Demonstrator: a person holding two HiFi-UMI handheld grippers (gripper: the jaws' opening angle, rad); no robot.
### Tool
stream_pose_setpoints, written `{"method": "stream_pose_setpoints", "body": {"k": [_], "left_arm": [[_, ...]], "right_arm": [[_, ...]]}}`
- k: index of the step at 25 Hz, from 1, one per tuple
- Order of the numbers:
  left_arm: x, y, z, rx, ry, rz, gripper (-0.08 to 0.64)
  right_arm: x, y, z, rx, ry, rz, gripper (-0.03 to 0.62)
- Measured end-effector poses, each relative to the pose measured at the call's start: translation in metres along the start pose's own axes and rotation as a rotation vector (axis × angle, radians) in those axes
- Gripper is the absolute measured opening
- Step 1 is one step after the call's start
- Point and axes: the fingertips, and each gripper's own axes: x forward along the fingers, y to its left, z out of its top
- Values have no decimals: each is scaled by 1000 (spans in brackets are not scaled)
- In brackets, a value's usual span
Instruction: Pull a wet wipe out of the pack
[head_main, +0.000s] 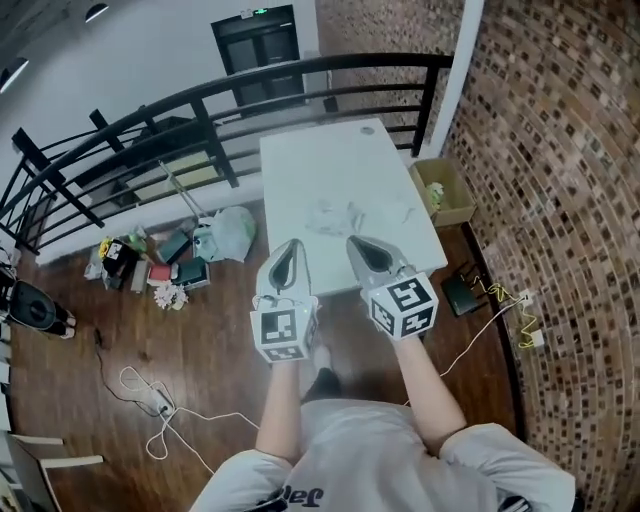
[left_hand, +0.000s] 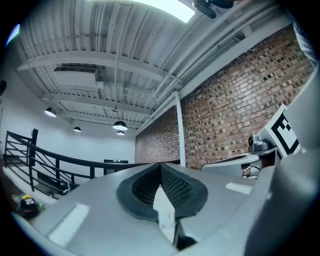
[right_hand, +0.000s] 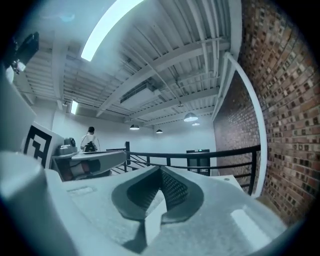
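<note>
In the head view a white table (head_main: 300, 165) stands ahead of me. Pale, crumpled-looking things (head_main: 335, 215) lie near its front; they are too faint to tell a wipe pack among them. My left gripper (head_main: 291, 246) and right gripper (head_main: 356, 243) are held side by side in the air, level, their tips over the table's near edge. Neither touches anything. In the left gripper view the left gripper (left_hand: 160, 166) has its jaws meeting with nothing between them. The right gripper (right_hand: 160, 170) looks the same in its own view.
A black railing (head_main: 200, 110) runs behind and left of the table, and a brick wall (head_main: 560, 180) rises on the right. A cardboard box (head_main: 443, 190) sits at the table's right. Floor clutter (head_main: 150, 262), a white bag (head_main: 233, 232) and cables (head_main: 155, 400) lie at the left.
</note>
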Motion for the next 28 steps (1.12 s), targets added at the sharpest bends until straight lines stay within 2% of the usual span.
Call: {"method": "stream_pose_setpoints", "body": {"k": [3,5,11,16,20,23,26,28], "left_arm": [[47,46,18,-3,-34,-20,17],[67,63,14,-5,-38,-52,17],[109,72,-33,-30,53,-151,17],[133,84,-50,-36,74,-183,17],[157,103,-75,-38,107,-184,17],[172,100,-92,-37,138,-208,17],[182,93,-103,-37,161,-235,17],[192,92,-110,-43,170,-246,17]], "right_arm": [[50,-16,35,-18,-58,-38,-11],[72,-25,40,-2,-77,-62,-11],[114,-59,-15,3,47,-68,-10],[103,-134,-50,52,116,-170,-11],[102,-188,-43,-61,176,-184,-11],[110,-208,-32,-186,251,-90,-9],[130,-200,-39,-350,395,100,-7],[147,-189,-48,-462,474,226,28]]}}
